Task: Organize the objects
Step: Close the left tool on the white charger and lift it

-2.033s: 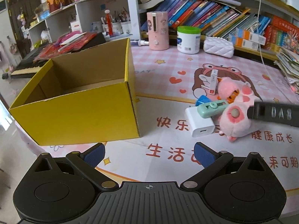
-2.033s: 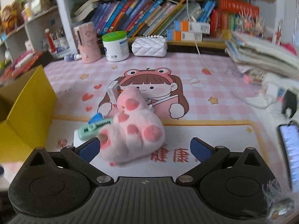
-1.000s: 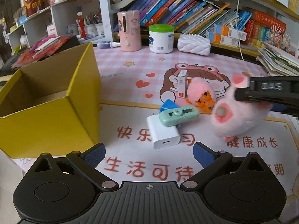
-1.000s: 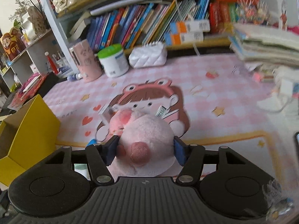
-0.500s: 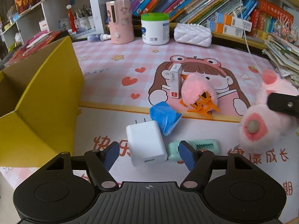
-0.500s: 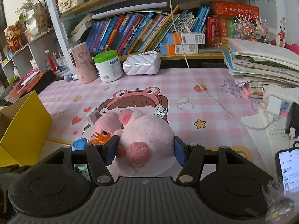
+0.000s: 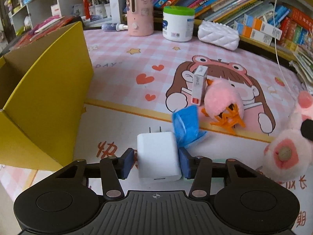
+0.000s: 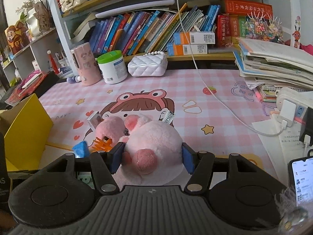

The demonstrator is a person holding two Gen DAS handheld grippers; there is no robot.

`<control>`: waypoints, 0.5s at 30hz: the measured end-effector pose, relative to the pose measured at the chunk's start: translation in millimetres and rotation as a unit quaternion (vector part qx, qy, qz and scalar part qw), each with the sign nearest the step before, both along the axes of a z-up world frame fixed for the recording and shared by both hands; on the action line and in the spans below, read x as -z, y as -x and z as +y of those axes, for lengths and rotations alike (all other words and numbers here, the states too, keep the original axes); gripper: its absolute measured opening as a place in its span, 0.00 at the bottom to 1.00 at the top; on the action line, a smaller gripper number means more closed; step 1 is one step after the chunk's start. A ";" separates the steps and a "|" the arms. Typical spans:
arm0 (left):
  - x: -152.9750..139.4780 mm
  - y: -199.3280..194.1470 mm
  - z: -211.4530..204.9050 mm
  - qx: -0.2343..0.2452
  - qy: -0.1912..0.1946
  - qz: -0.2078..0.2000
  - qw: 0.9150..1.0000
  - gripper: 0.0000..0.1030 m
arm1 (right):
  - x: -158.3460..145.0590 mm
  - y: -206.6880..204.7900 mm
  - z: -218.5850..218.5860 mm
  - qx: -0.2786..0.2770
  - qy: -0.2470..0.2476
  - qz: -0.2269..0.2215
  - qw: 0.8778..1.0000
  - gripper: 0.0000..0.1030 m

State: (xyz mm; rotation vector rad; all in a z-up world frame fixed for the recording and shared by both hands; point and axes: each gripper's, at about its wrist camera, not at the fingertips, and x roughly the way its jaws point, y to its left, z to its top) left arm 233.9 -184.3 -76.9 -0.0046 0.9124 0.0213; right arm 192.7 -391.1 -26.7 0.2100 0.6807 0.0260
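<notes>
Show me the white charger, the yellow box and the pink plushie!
white charger [image 7: 158, 154], left wrist view, top face.
yellow box [image 7: 52, 90], left wrist view, outer side wall.
pink plushie [image 8: 154, 143], right wrist view, fuzzy body.

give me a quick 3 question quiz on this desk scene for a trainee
1. True or false: the white charger sits between the pads of the left hand-held gripper.
2. What does the right hand-held gripper hold? A) pink plush toy B) blue packet C) white jar
3. On which side of the left wrist view is the yellow box?

Key: 1 true, with the jaws closing on it. 2 A. 3 the left side.
</notes>
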 end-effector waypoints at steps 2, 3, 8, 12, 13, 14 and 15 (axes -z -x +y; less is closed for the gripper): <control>0.0 0.6 -0.5 0.003 -0.002 -0.001 1.000 0.41 | 0.5 -0.5 1.1 -0.002 -0.001 0.001 1.000 0.57; -0.1 1.2 0.0 0.003 -0.001 -0.001 1.000 0.40 | 0.9 -0.6 1.7 -0.004 0.000 0.002 1.000 0.57; -8.7 9.6 5.6 -0.005 0.006 -0.015 1.000 0.40 | 0.2 0.0 7.5 -0.008 0.003 0.003 1.000 0.57; -26.5 24.6 7.5 0.007 0.009 -0.050 0.999 0.40 | -3.5 1.2 16.1 -0.008 0.011 -0.005 1.000 0.57; -30.6 27.8 8.2 0.010 0.010 -0.059 0.998 0.40 | -4.9 1.7 19.0 -0.009 0.014 -0.009 1.000 0.57; -35.9 33.0 9.3 0.014 0.013 -0.070 0.997 0.40 | -6.4 2.5 22.6 -0.010 0.017 -0.013 1.000 0.57; -40.2 37.3 10.6 0.018 0.016 -0.080 0.996 0.40 | -7.9 3.6 26.4 -0.011 0.021 -0.017 1.000 0.57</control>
